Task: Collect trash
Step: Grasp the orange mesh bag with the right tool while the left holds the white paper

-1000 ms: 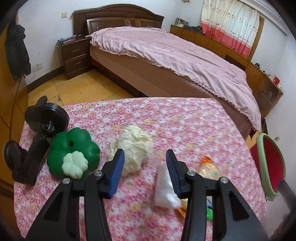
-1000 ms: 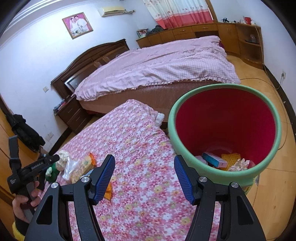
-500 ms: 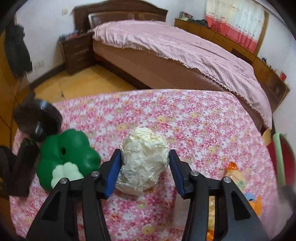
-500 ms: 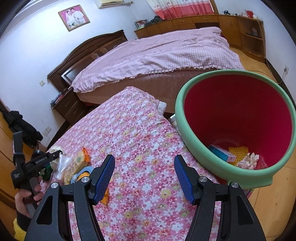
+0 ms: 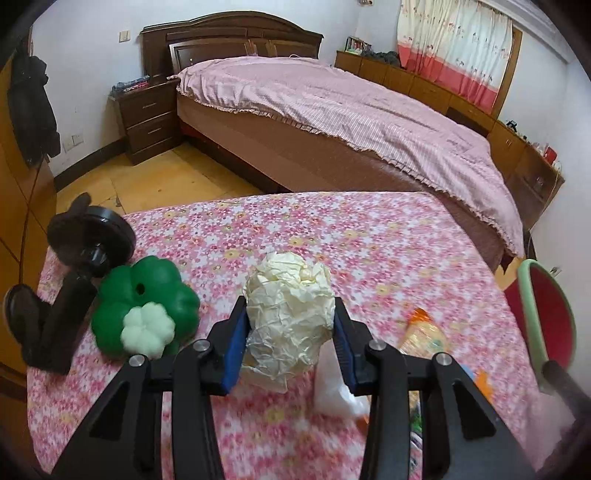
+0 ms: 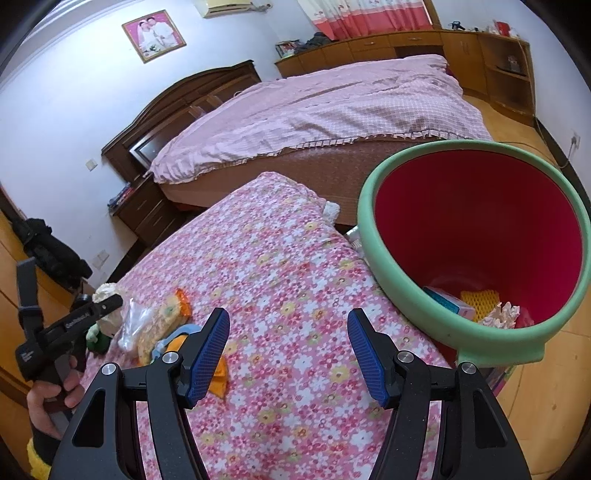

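Left gripper (image 5: 290, 332) clamps crumpled paper ball (image 5: 290, 317), seemingly lifted; right gripper (image 6: 288, 347) gapes apart.

Left gripper (image 5: 290, 343): blue pads (image 5: 234, 349) are pressed against both sides of a crumpled paper ball (image 5: 290, 317) (contact confirmed). Right gripper (image 6: 288, 354): jaws are held wide apart, nothing between them.

You're in a home bedroom: a bed (image 5: 332, 122) with a pink cover, a nightstand (image 5: 147, 118), curtains (image 5: 458, 55) and a wedding photo (image 6: 154, 35).
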`<state>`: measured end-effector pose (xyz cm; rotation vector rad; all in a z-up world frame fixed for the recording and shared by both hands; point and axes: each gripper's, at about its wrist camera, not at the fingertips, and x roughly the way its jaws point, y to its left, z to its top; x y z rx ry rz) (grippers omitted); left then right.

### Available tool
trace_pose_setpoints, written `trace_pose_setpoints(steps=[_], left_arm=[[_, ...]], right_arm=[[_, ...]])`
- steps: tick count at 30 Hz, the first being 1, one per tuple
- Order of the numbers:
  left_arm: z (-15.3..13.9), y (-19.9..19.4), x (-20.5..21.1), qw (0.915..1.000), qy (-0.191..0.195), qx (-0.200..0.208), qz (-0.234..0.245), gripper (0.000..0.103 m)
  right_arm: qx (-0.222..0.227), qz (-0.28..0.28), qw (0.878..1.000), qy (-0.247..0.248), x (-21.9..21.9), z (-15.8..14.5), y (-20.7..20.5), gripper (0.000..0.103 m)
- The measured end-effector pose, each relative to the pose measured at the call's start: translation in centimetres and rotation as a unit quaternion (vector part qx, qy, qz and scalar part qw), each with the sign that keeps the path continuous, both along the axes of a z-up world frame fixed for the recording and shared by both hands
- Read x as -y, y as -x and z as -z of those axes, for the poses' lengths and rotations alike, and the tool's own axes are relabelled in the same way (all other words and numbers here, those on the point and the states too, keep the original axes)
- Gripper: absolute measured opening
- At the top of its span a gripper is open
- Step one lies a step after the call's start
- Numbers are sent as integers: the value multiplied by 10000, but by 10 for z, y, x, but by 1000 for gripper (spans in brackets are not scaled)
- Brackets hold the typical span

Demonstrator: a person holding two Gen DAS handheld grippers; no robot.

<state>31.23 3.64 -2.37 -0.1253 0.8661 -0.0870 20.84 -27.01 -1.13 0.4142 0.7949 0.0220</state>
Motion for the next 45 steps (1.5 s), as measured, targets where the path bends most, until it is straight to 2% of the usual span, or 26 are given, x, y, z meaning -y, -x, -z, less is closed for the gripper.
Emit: trace_pose_setpoints(steps=[9, 17, 30, 35, 44, 45], left_arm=[[-15, 43, -12, 9995, 300, -57, -106, 43], [0, 74, -23, 9983, 459, -144, -323, 43], [27, 82, -31, 9967, 563, -269, -526, 43], [32, 82, -34, 9961, 630, -285, -554, 43], [35, 80, -32, 9964, 606, -265, -521, 43], [34, 80, -32, 9964, 607, -264, -523, 43]], right_arm=[[40, -283, 9996, 53, -21, -6, 9, 68], [-84, -717, 9971, 250, -51, -1, 8, 68], [-467, -1459, 9851, 783, -105, 26, -10, 68], [-559, -1517, 9822, 954, -114, 35, -17, 68], [-360, -1420, 9828, 1122, -114, 39, -25, 67], [-352, -1398, 9831, 1127, -114, 39, -25, 64]])
